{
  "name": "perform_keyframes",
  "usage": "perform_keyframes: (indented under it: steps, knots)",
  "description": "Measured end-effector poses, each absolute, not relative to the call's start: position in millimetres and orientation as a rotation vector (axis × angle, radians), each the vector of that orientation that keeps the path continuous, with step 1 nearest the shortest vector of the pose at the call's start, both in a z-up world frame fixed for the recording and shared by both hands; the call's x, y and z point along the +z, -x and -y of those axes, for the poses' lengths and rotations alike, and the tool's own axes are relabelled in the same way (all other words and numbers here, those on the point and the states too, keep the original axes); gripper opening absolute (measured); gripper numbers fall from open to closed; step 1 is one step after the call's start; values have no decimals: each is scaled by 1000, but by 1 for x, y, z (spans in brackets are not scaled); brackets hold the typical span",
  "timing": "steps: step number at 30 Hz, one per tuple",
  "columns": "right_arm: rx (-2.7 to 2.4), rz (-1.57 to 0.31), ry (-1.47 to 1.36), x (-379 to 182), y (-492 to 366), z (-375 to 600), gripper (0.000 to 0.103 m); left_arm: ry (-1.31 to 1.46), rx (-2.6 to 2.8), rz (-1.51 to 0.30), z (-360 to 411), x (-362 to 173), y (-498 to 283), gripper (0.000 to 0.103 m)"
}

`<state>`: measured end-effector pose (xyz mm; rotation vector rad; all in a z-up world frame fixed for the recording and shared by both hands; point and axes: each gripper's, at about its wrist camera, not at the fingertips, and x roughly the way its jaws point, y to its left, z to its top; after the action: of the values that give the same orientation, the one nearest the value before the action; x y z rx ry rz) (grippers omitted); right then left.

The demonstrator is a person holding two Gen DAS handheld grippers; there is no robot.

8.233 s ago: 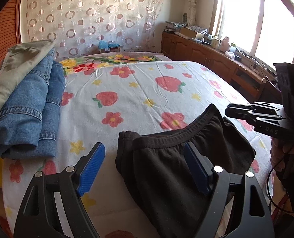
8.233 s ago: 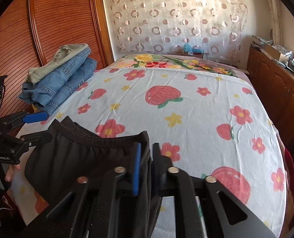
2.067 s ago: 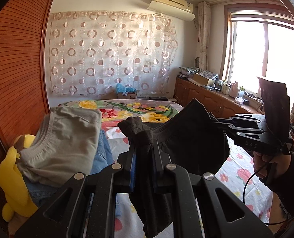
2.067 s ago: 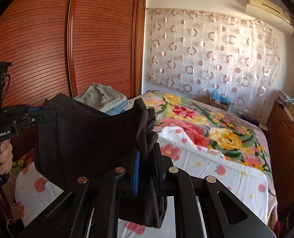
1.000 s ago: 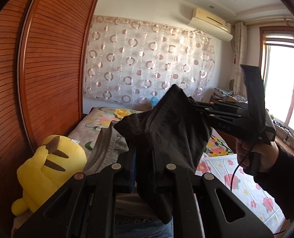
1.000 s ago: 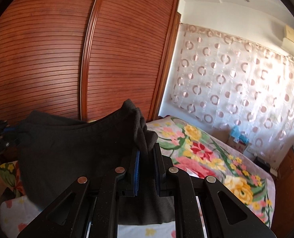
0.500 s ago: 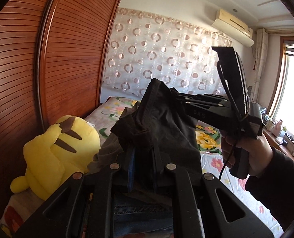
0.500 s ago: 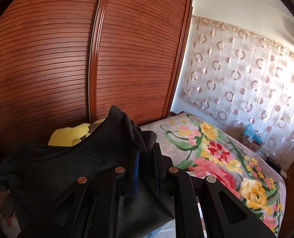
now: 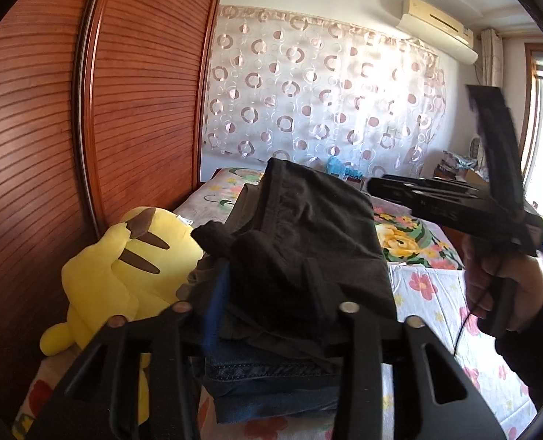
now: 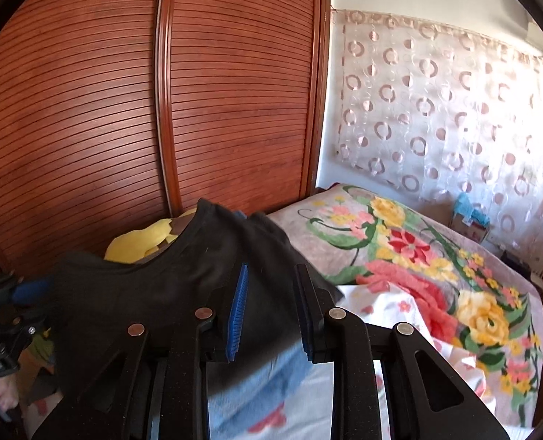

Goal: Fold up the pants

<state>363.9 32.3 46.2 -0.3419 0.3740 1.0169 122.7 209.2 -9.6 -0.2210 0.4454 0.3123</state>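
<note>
The folded black pants [image 9: 308,227] lie on top of the clothes pile, over grey-green pants and folded blue jeans [image 9: 271,377]. My left gripper [image 9: 268,293] is open, its fingers on either side of the near edge of the black pants. My right gripper [image 10: 271,293] is open too, its blue pads apart around the pants' edge [image 10: 183,278]. The right gripper also shows in the left wrist view [image 9: 455,198], beside the pile on the right, held by a hand.
A yellow plush toy [image 9: 117,267] sits left of the pile, against the slatted wooden wardrobe doors [image 10: 161,110]. The bed [image 9: 436,293] with its flowered sheet stretches to the right. A circle-patterned curtain [image 9: 326,110] hangs behind.
Both grippers carried the black pants from the bed up and left to the pile, set them on top, and have just opened, letting go of the cloth.
</note>
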Motion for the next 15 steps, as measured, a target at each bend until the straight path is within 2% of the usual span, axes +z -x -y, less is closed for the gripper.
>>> perform_keyframes:
  steps: [10, 12, 15]
  knots:
    - [988, -365, 261, 51, -318, 28, 26, 143, 265, -465, -179, 3, -113, 48]
    - [973, -365, 249, 51, -309, 41, 26, 126, 242, -465, -169, 5, -111, 57]
    - [940, -361, 229, 51, -295, 62, 26, 103, 204, -468, -153, 8, -109, 57]
